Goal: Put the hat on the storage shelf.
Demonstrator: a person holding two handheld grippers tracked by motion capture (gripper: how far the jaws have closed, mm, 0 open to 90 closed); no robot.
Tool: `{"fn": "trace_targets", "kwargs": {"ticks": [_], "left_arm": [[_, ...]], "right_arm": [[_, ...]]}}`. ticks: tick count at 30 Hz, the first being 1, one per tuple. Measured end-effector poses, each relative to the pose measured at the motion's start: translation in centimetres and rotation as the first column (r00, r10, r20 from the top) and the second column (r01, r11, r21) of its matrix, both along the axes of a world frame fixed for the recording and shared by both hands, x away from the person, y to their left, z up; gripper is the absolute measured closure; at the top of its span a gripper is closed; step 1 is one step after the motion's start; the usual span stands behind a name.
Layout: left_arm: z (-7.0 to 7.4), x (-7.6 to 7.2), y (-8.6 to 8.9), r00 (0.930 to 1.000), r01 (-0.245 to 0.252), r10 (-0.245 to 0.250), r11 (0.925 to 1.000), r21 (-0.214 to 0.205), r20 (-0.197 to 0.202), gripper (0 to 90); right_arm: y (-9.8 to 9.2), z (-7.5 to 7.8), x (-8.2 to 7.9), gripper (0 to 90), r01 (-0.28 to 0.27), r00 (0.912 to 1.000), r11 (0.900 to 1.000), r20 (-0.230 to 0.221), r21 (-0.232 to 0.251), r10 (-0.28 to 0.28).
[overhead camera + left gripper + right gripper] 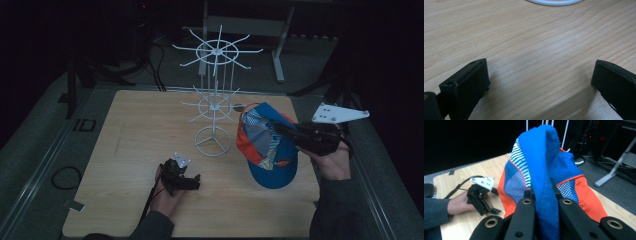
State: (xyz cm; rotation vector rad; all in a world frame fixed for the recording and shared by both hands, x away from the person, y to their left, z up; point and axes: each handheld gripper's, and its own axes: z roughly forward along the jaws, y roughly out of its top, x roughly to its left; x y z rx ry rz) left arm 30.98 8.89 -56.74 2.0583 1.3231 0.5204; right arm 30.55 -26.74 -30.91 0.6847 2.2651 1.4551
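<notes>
The right hand-held gripper (280, 129) was closed tight on the blue fabric of a cap (267, 150), its two black jaws pinching a fold of the cloth between them, as the right gripper view showed close up (544, 202). The cap (544, 170), blue with orange panels and striped and mesh patches, hung from that grip above the tabletop (135, 145), its blue brim lowest and nearest the person. Just beyond the right hand-held gripper's tips, to their left in the high view, stood a white wire rack (215, 95) with spoked arms in two tiers and a ring base on the wood; the cap was close beside the lower tier, though whether it touched an arm could not be told. The left hand-held gripper (192, 182) lay low over the tabletop, well apart from the cap, with its jaws spread wide and nothing between them; ahead of it in the left gripper view (536, 82) were bare wood (529, 45) and the edge of the rack's white ring base (554, 2).
</notes>
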Motion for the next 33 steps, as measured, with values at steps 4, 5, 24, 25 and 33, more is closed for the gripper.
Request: {"fn": "trace_targets", "kwargs": {"ticks": [4, 5, 24, 25, 33], "left_arm": [[0.0, 0.0, 0.0, 1.0, 0.001, -0.001, 1.0, 0.001, -0.001, 1.9], [0.0, 0.0, 0.0, 1.0, 0.001, -0.001, 1.0, 0.002, -0.001, 1.9], [0.0, 0.0, 0.0, 1.0, 0.002, -0.002, 1.0, 0.002, -0.002, 1.9], [0.0, 0.0, 0.0, 1.0, 0.002, -0.002, 1.0, 0.003, -0.002, 1.9], [0.0, 0.0, 0.0, 1.0, 0.002, -0.002, 1.0, 0.002, -0.002, 1.9]], "right_arm": [[0.2, 0.4, 0.0, 88.5, -0.01, 0.9999, 0.9999, 0.01, 0.014, 0.009], [0.2, 0.5, 0.0, 88.5, -0.01, 0.9999, 0.9998, 0.012, 0.016, 0.01], [1.0, 2.2, 0.1, 88.4, -0.051, 0.9973, 0.9948, 0.056, 0.088, 0.046], [1.0, 2.3, 0.1, 88.4, -0.052, 0.9973, 0.9943, 0.056, 0.093, 0.047], [1.0, 3.0, 0.0, 88.3, -0.054, 0.9964, 0.9924, 0.071, 0.11, 0.046]]}}
